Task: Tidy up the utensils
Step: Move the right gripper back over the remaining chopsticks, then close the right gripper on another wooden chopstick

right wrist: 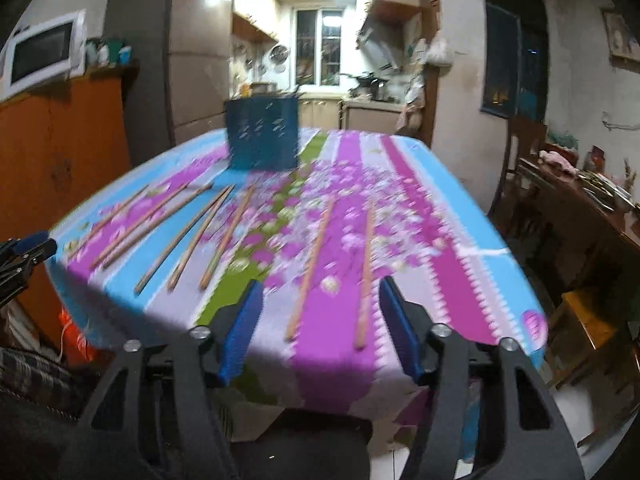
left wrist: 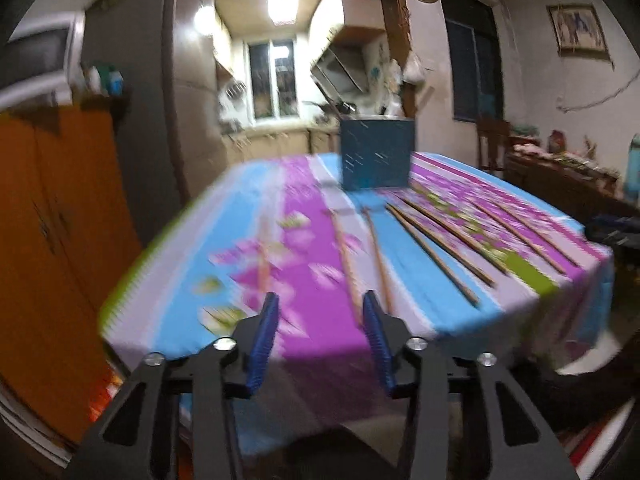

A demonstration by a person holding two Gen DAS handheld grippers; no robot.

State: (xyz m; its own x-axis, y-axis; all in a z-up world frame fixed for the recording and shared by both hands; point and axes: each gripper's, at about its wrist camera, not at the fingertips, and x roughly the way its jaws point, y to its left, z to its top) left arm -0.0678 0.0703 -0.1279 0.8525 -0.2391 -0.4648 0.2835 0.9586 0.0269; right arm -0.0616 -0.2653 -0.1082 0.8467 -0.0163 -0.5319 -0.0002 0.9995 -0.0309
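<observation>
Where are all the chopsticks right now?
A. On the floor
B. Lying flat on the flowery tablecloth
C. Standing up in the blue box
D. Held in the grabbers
B. The chopsticks lie loose on the tablecloth in front of the blue box, while the left gripper and the right gripper are both open with nothing in them.

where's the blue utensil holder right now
The blue utensil holder stands upright at the table's far edge, beyond the chopsticks; left of centre in the right wrist view.
</observation>
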